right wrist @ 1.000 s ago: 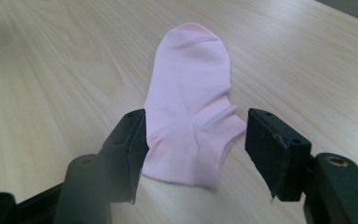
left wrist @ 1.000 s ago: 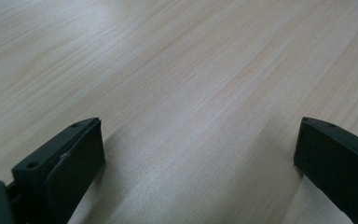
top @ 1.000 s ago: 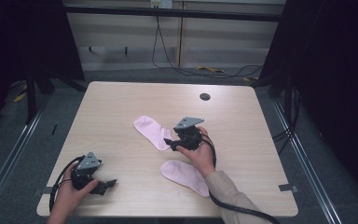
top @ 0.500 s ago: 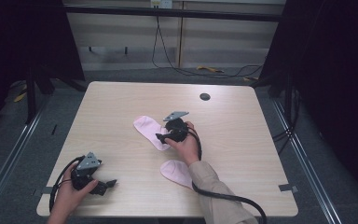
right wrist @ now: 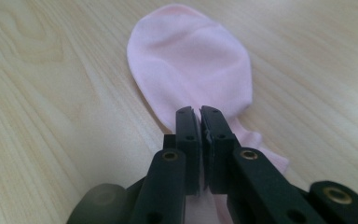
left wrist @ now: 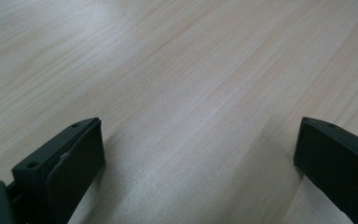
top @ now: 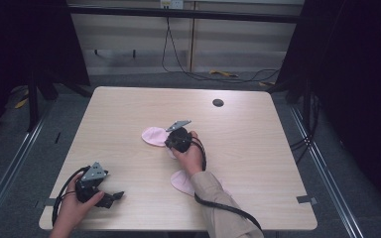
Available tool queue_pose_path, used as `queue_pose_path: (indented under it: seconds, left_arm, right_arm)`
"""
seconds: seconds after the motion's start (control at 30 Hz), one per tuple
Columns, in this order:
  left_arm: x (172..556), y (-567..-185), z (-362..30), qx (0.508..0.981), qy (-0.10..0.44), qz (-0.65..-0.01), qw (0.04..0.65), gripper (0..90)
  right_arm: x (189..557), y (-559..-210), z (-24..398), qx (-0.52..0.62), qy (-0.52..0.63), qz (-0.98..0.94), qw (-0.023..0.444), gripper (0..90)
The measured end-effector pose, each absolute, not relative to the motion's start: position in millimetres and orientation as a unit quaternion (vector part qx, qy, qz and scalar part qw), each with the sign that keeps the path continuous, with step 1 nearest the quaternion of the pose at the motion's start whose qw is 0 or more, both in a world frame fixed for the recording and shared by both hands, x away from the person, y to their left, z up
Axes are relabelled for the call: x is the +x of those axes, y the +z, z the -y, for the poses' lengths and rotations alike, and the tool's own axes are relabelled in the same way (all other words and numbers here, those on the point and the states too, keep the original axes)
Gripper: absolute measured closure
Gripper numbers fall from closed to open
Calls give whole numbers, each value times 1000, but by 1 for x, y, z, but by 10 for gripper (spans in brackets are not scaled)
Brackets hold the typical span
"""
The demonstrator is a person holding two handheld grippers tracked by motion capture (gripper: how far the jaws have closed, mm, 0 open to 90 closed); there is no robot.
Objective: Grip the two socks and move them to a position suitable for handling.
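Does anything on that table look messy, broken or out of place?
Nothing broken or spilled. Two pink socks lie apart instead of paired: the far sock is pinched by the right gripper, the near sock lies partly under the person's forearm.

Pink sock (right wrist: 191,60) flat mid-table, 2nd pink sock (top: 182,182) nearer front edge, well apart

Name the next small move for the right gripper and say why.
Probably lift a little to test the hold: the right gripper has just closed, its jaws together over the pink sock, which lies flat on the table; whether fabric is pinched is unclear.
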State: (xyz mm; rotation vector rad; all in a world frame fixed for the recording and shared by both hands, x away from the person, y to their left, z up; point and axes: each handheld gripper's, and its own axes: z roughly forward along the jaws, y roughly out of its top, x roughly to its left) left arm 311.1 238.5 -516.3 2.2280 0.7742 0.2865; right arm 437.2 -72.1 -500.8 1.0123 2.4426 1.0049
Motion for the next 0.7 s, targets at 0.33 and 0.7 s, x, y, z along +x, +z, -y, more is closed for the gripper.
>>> queue_pose_path:
  seconds: [0.33,0.7]
  left_arm:
    - [311,-516,-238,870,112,-302,374,12]
    - [311,-516,-238,870,112,-302,374,12]
  right_arm:
    - [423,-447,111,322,410,-836,171,870]
    - [378,-426,171,288,434,-837,166,860]
